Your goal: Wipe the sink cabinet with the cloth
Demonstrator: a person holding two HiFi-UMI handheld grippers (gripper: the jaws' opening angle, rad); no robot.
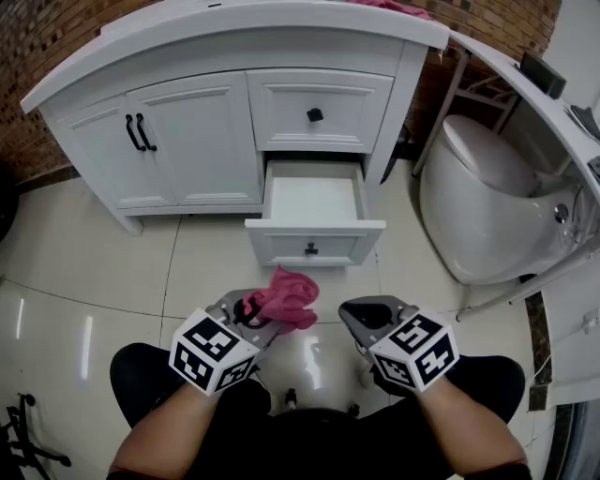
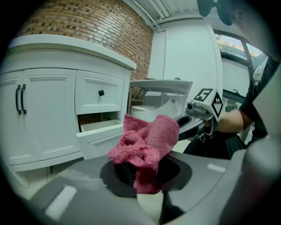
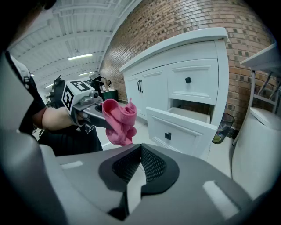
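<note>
The white sink cabinet (image 1: 187,141) fills the top of the head view, and its lower middle drawer (image 1: 314,239) is pulled open. My left gripper (image 1: 253,319) hovers over the floor in front of that drawer, shut on a crumpled pink cloth (image 1: 286,300). In the left gripper view the cloth (image 2: 147,145) bunches up between the jaws, with the cabinet (image 2: 48,114) behind. My right gripper (image 1: 368,317) is beside it to the right, shut with nothing held. The right gripper view shows its own closed tips (image 3: 141,151), the cloth (image 3: 118,121) and the open drawer (image 3: 180,127).
A white toilet (image 1: 478,202) stands right of the cabinet under a white ledge (image 1: 562,103). A small bin (image 3: 221,127) sits between cabinet and toilet. Something pink (image 1: 394,5) lies on the countertop. Glossy tile floor (image 1: 84,272) spreads left; my knees are below.
</note>
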